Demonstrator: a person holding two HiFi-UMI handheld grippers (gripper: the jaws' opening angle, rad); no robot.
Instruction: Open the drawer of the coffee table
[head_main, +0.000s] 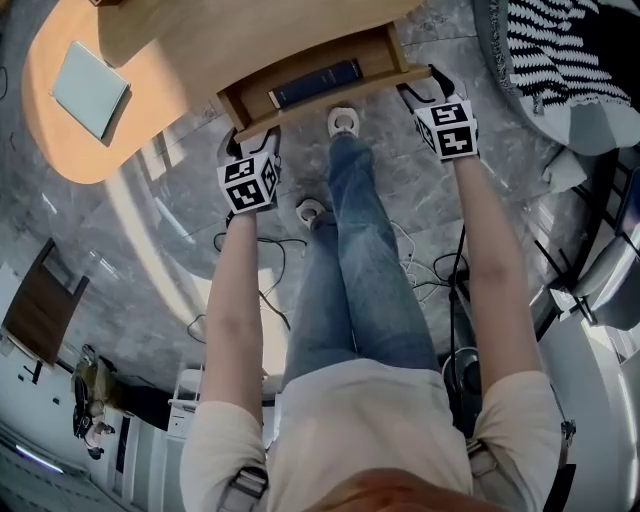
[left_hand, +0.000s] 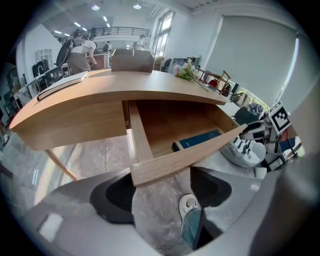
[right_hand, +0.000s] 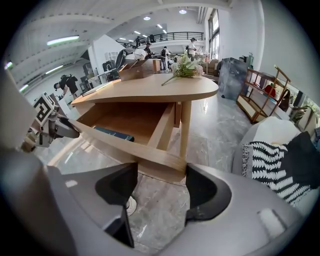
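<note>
One drawer (head_main: 300, 110) stands pulled out from the coffee table (head_main: 170, 70), with one dark blue book (head_main: 315, 83) inside. Two grippers meet its front board: the left gripper (head_main: 255, 136) and right gripper (head_main: 422, 85) at opposite corners, both with jaws spread, seemingly not pinching. One pale notebook (head_main: 90, 88) lies on top.

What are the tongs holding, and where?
Nothing is clamped: the tongs of the left gripper and right gripper stand open at opposite ends of the drawer front.
</note>
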